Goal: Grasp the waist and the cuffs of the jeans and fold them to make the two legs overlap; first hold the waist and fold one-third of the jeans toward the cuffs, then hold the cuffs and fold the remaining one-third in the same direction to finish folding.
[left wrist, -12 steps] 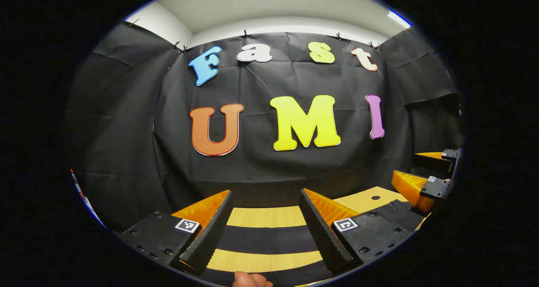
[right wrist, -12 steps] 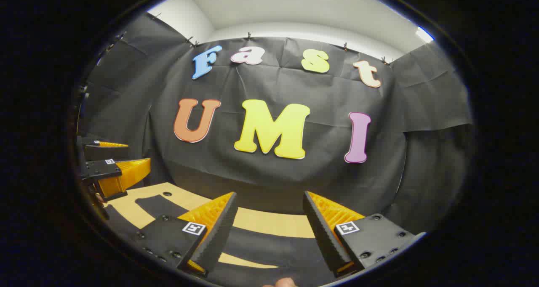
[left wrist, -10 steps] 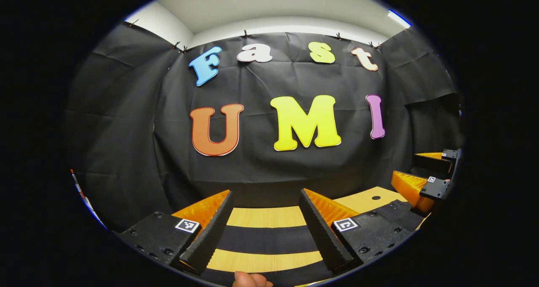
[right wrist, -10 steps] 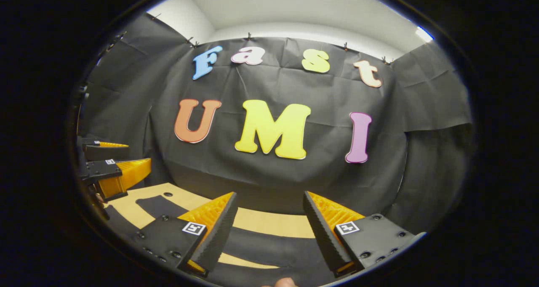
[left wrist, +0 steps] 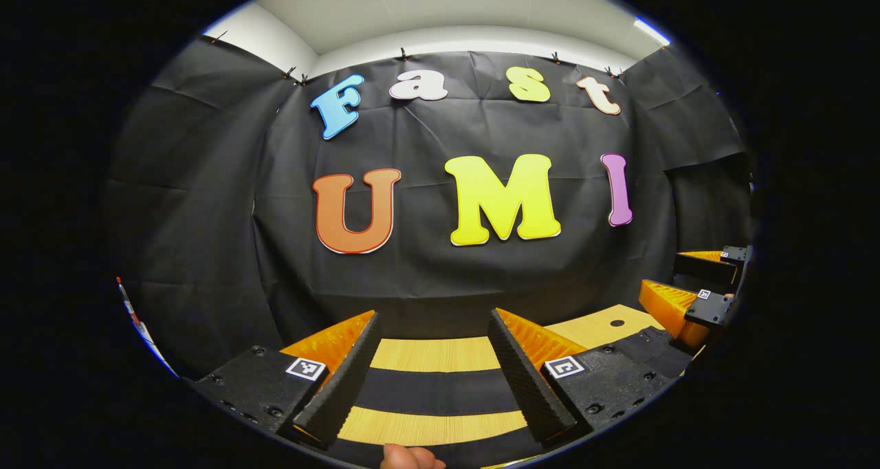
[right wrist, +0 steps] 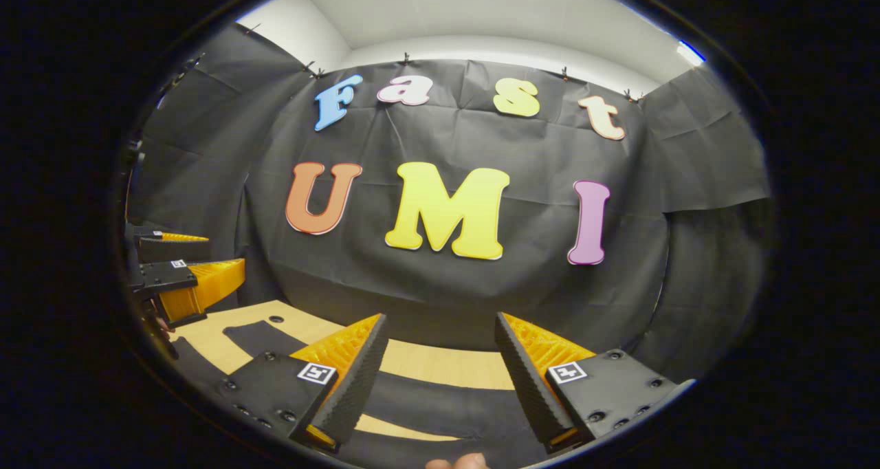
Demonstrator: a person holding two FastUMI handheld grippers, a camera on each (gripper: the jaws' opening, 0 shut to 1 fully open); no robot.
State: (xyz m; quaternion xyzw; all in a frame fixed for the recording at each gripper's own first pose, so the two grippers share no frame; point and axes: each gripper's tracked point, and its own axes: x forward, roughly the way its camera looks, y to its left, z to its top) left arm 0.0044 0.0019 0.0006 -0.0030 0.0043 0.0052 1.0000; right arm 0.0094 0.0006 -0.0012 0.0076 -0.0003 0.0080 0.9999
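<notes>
Jeans (left wrist: 433, 391) lie as dark bands across the wooden table (left wrist: 440, 354), low between and below the spread, empty fingers of the left gripper (left wrist: 433, 369). The right gripper (right wrist: 440, 373), likewise spread and empty, hovers above dark cloth. Waist and cuffs are indistinguishable here, so a descent risks pinching the wrong edge.

wooden table (left wrist: 433, 354), black cloth wall (left wrist: 206, 249)
</notes>
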